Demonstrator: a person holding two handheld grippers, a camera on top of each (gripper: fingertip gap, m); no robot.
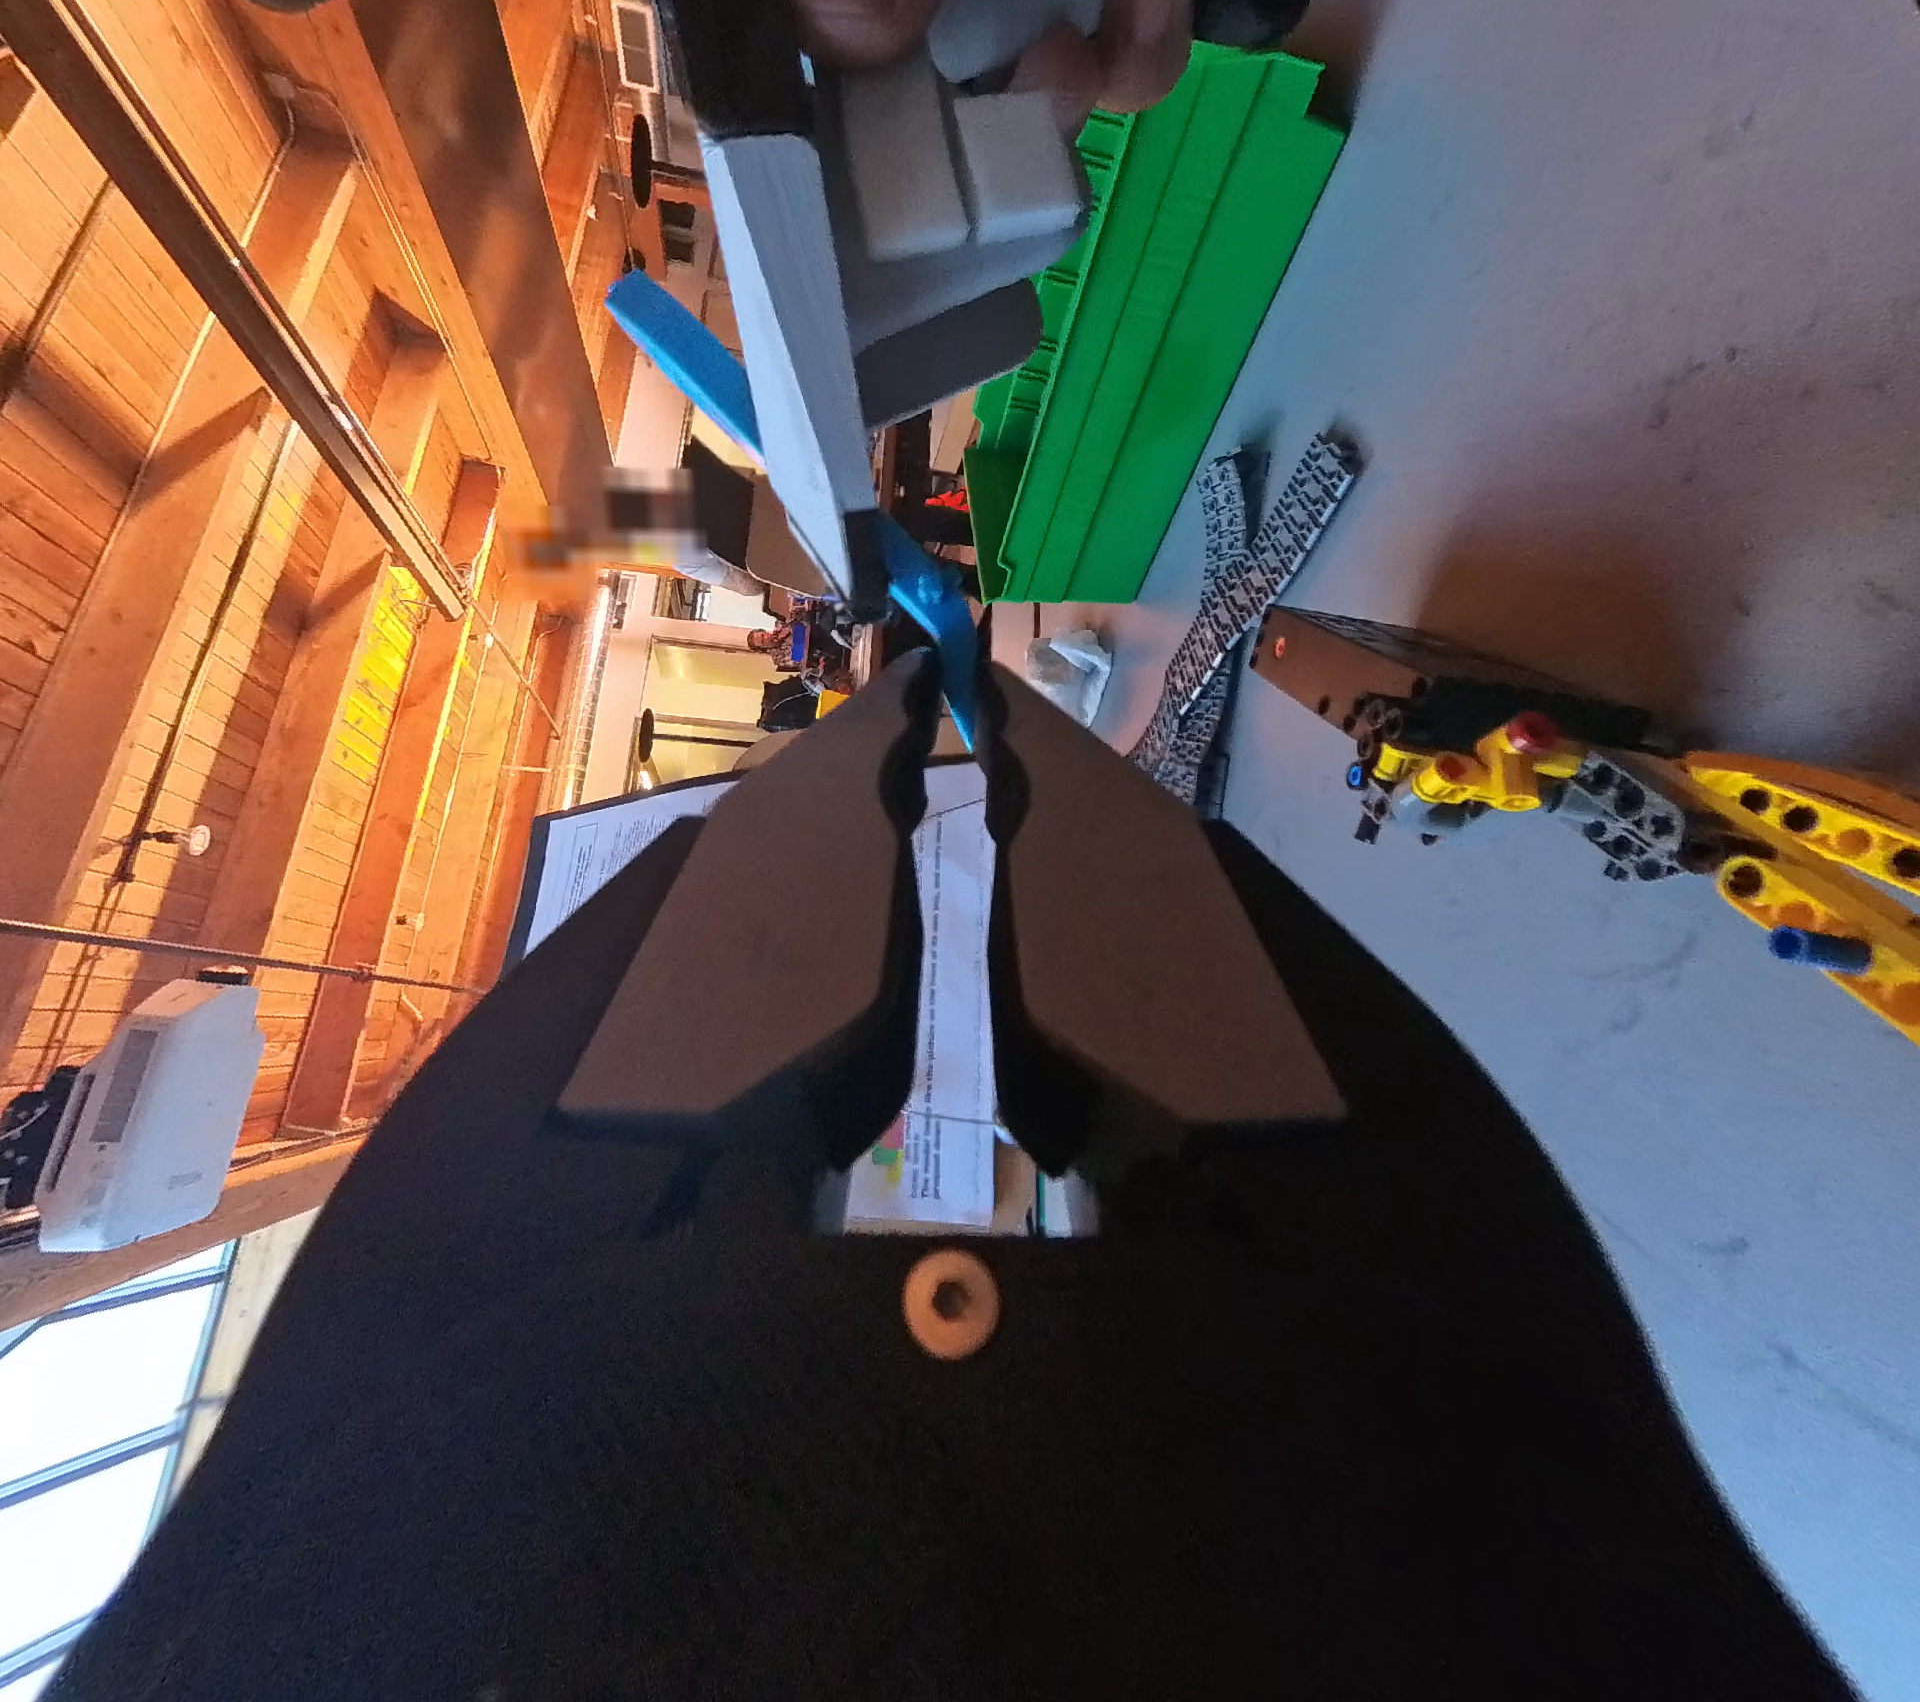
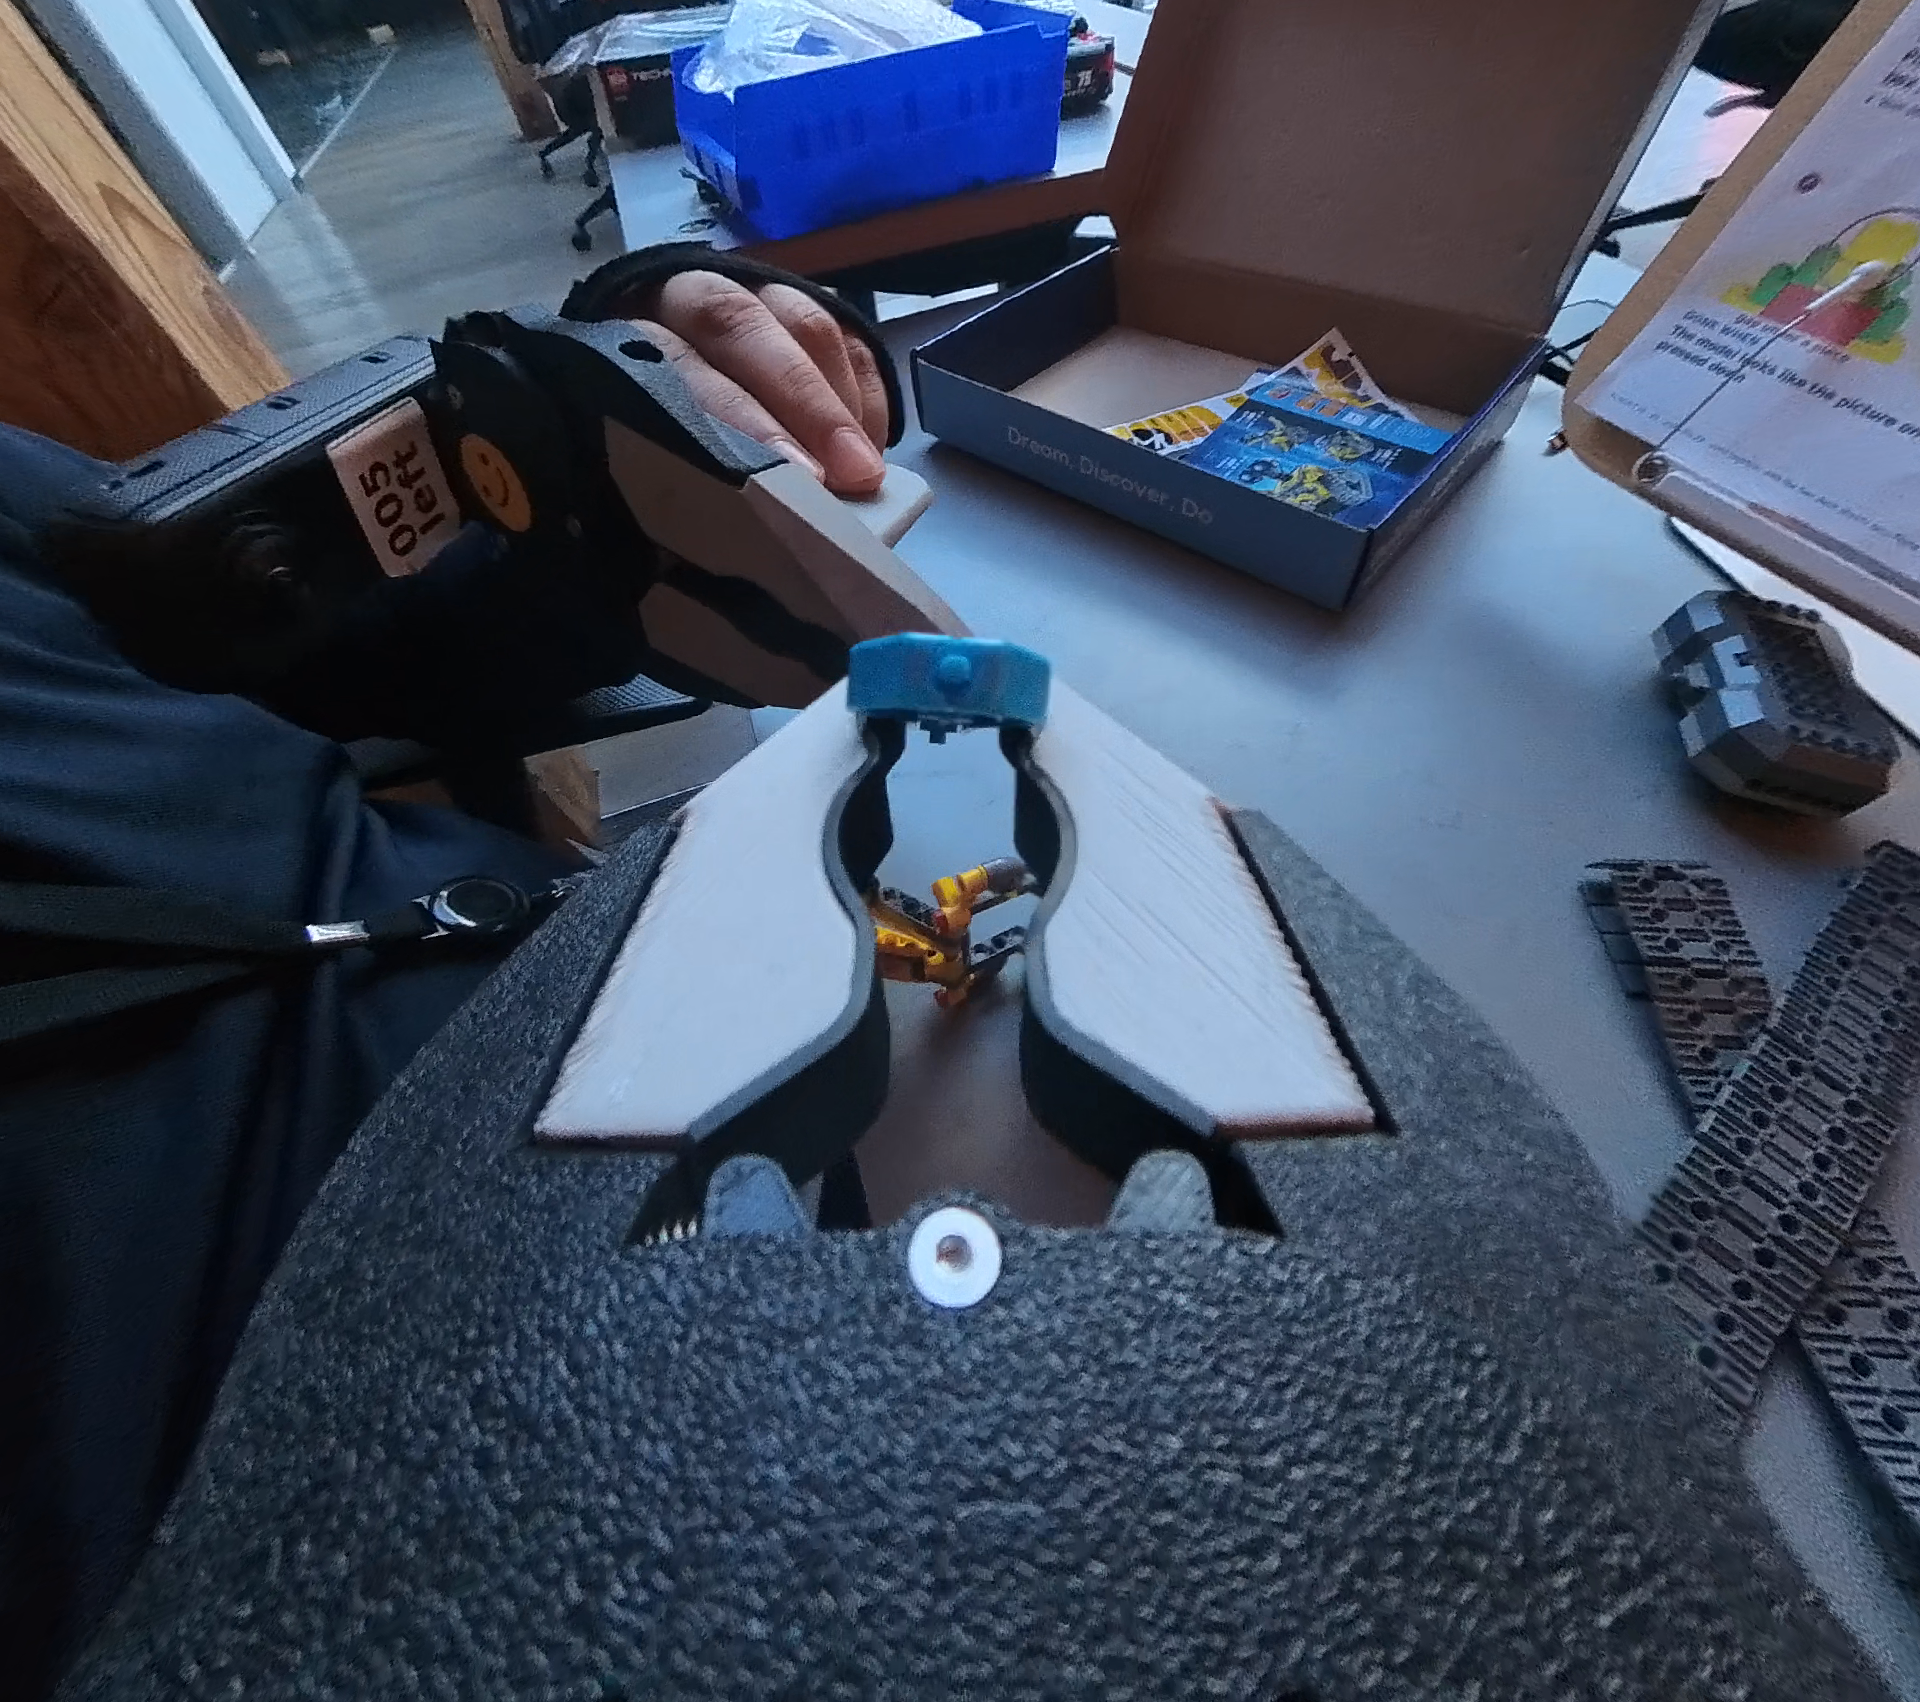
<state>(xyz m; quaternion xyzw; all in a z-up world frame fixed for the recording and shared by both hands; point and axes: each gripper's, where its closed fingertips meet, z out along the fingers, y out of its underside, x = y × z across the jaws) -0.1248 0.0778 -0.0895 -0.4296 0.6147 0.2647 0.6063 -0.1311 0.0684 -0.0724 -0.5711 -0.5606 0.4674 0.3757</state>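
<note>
Both grippers pinch one blue piece (seemingly a blade).

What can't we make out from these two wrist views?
- Yellow model: right wrist view, mostly hidden behind the right gripper fingers; left wrist view, cut off by the right edge.
- Blue piece: both grippers' fingertips cover its ends; full shape unclear.
- Left gripper: underside of grip hidden by its own fingers.
- Open box: far interior unreadable.

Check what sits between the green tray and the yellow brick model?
Two crossed dark grey track strips lie between the green tray and the yellow brick model. This shows in the left wrist view.
</note>
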